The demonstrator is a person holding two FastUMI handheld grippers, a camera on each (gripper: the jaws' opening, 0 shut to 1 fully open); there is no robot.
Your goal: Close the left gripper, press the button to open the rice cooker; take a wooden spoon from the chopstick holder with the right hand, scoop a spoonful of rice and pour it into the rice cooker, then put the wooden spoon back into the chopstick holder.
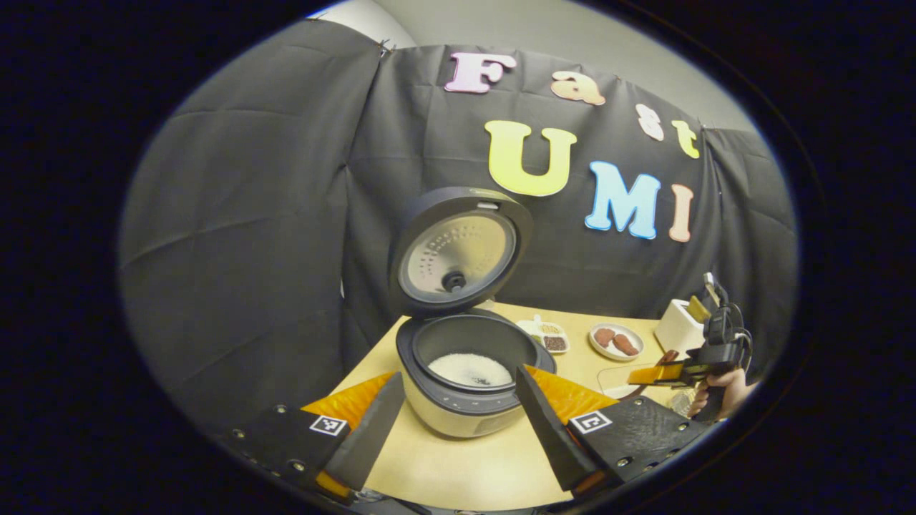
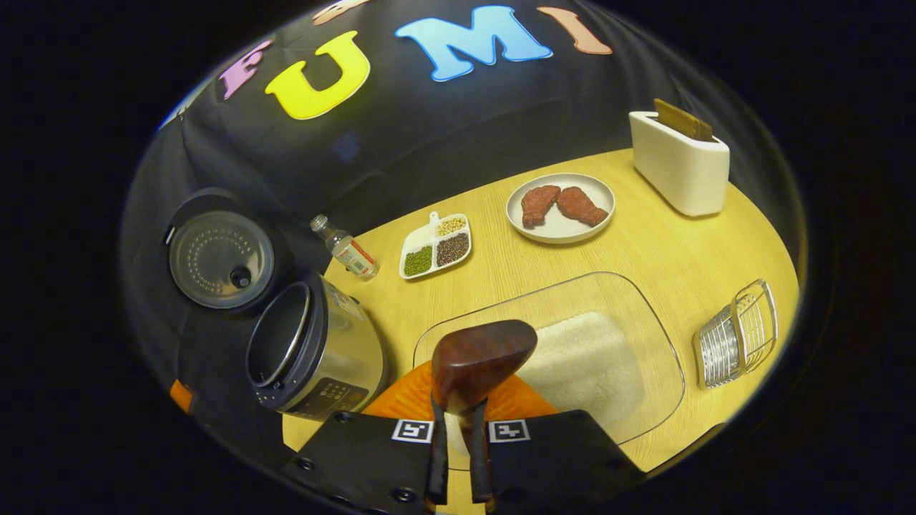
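The left hand-held gripper (image 1: 458, 422) hangs with its two fingers spread wide apart, holding nothing. Between those fingers and just ahead of them stands the rice cooker (image 1: 469, 386) on the pale wooden desk (image 1: 472, 465), its lid (image 1: 458, 250) swung up and upright behind the pot. Inside the dark inner pot lies a small white heap of rice (image 1: 470, 370).

Far off to that gripper's right, a hand (image 1: 723, 397) holds the right hand-held gripper (image 1: 655, 374), which shows there at the edge of the desk.

In the right gripper view, the right hand-held gripper (image 2: 458, 418) has its fingers drawn close together, clamped on the handle of the wooden spoon (image 2: 481, 357). The dark brown bowl of the spoon sticks out just ahead of the fingertips, over the near rim of a clear glass tray (image 2: 644, 315). A flat bed of white rice (image 2: 583, 365) lies in that tray, just beyond and to the right of the spoon; whether the spoon carries any grains I cannot tell.

To this gripper's left stands the open rice cooker. Farther ahead sit a small bottle (image 2: 345, 247), a divided dish of beans (image 2: 435, 245) and a plate (image 2: 560, 207) with two reddish pieces. Ahead to the right stands the white chopstick holder (image 2: 678, 172), and nearer on the right lies a wire rack (image 2: 737, 332).
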